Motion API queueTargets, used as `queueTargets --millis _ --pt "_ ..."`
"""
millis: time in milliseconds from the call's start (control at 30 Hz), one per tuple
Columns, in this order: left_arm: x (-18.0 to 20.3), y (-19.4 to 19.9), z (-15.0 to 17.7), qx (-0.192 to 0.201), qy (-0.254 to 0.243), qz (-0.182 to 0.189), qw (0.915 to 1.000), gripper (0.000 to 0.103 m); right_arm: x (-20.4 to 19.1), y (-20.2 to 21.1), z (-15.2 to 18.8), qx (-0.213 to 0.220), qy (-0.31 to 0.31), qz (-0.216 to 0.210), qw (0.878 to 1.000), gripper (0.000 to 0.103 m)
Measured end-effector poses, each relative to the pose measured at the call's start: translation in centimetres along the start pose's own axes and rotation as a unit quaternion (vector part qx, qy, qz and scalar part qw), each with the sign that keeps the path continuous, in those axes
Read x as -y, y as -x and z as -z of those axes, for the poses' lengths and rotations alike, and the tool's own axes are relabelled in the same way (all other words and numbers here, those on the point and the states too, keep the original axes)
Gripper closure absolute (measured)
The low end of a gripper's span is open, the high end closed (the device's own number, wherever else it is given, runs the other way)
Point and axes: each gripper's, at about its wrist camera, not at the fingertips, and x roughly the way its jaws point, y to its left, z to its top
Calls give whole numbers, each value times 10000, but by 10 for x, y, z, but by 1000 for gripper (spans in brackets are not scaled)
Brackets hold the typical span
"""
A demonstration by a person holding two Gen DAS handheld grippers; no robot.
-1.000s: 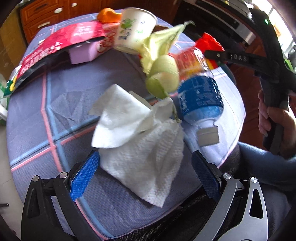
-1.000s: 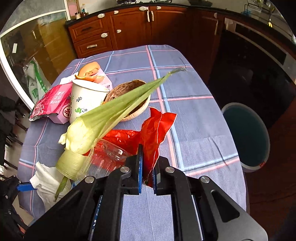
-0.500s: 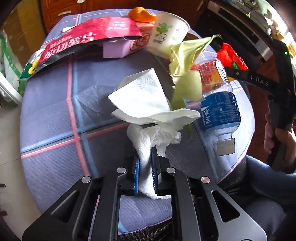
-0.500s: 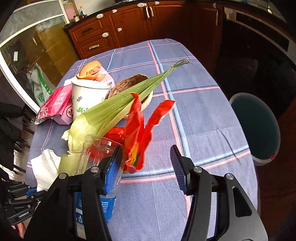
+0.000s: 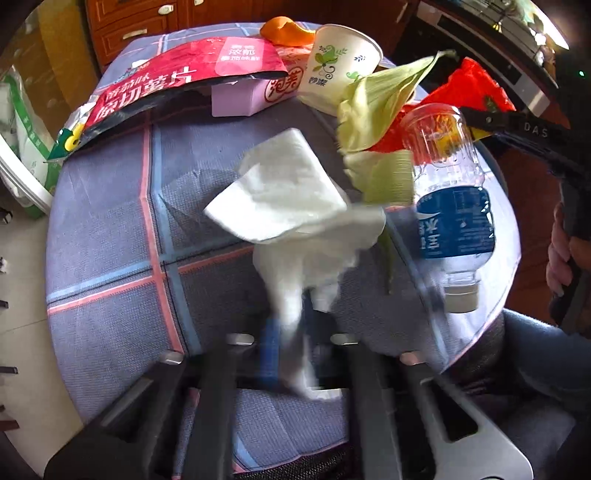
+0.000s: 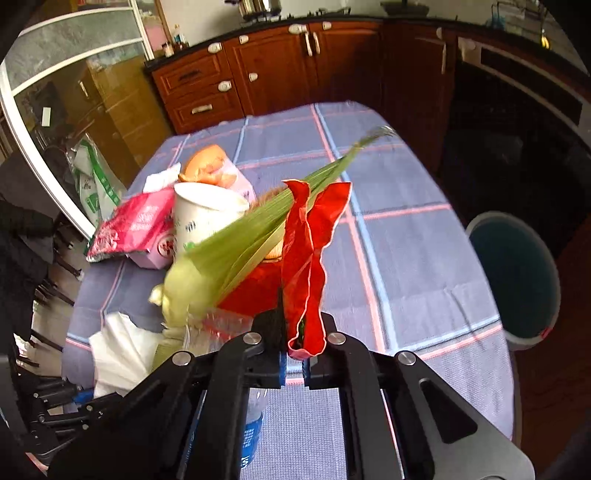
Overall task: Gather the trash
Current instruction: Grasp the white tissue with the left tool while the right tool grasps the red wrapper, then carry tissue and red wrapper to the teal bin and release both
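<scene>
1. Plainly, the left gripper (image 5: 291, 354) has its blue pads nearly together, pinching the lower end of a crumpled white paper towel (image 5: 295, 206); the pads are blurred, but the towel runs straight between them.
2. From that pinch the paper towel rises and fans out above the checked tablecloth (image 5: 110, 229), its broad folded part reaching towards a green corn husk (image 5: 373, 110).
3. Over on the other side, the right gripper (image 6: 294, 363) is closed to a thin slit on the bottom loop of a red plastic wrapper (image 6: 306, 258), which stands up from the jaws in a twisted strip.
4. Just left of the red plastic wrapper, the corn husk lies slanted across the table, its tip pointing away towards the far edge.
5. A clear water bottle (image 5: 450, 206) with a blue label lies beside the husk, cap end towards the near edge of the table, partly under the right gripper's frame in the right wrist view.
6. Farther back stand a white paper cup (image 5: 340, 62), a pink box (image 5: 243, 98), a red snack bag (image 5: 177, 85) and orange peel (image 5: 286, 27).
7. A round bin (image 6: 517, 280) with a dark inside stands on the floor just beside the table's right edge.
8. A hand (image 5: 561, 258) grips the right gripper's handle at the right border of the left wrist view.
</scene>
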Motion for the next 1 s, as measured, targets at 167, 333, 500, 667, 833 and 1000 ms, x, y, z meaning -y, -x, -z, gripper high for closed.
queueTargets --millis 167,333,500,667,833,1000 --pt "1 46 -5 600 -51 -12 9982 94 7 26 -15 401 11 128 9991 98" --pt "3 99 -16 1261 -83 -14 9920 93 10 50 -26 739 35 196 9971 98" --pt "18 130 -35 1731 -211 180 9845 93 16 78 -37 1148 116 430 9924 98" --pt "44 133 -61 1882 -442 238 9808 93 28 94 -42 1243 69 546 9907 98" --pt "62 146 -80 2172 -642 285 9736 93 46 117 -40 1455 -123 692 9869 98" --pt "99 133 -107 2120 -1028 334 9713 93 70 127 -44 1539 -185 970 9831 98"
